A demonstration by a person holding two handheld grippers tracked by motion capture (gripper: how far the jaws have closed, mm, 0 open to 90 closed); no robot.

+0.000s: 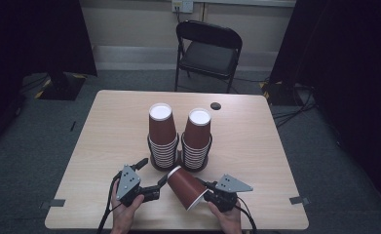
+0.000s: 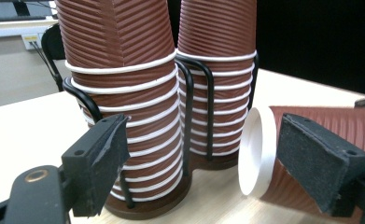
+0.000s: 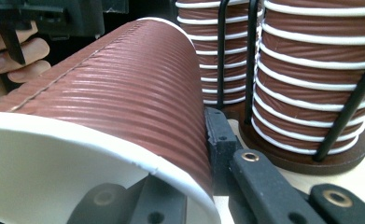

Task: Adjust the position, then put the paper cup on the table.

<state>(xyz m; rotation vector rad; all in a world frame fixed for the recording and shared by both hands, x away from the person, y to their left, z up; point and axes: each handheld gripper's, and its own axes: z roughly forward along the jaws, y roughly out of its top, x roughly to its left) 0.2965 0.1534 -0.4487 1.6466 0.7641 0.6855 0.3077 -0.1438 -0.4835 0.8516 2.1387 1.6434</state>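
Observation:
A loose brown ribbed paper cup (image 1: 183, 184) lies tilted above the table's near edge, base toward the stacks. My right gripper (image 1: 200, 191) is shut on its white rim, one jaw inside the cup (image 3: 124, 79) and one outside. My left gripper (image 1: 154, 171) is open at the cup's base end. In the left gripper view its right pad (image 2: 320, 163) lies along the cup's side (image 2: 353, 123) and its left pad (image 2: 98, 158) is free. Two stacks of upturned cups, left (image 1: 161, 134) and right (image 1: 197, 139), stand in a black wire holder (image 2: 209, 107) just behind.
The wooden table (image 1: 256, 146) has a small dark round hole (image 1: 216, 106) near its far edge. A black folding chair (image 1: 207, 51) stands beyond it. Dark curtains hang at both sides. Bare tabletop lies left and right of the holder.

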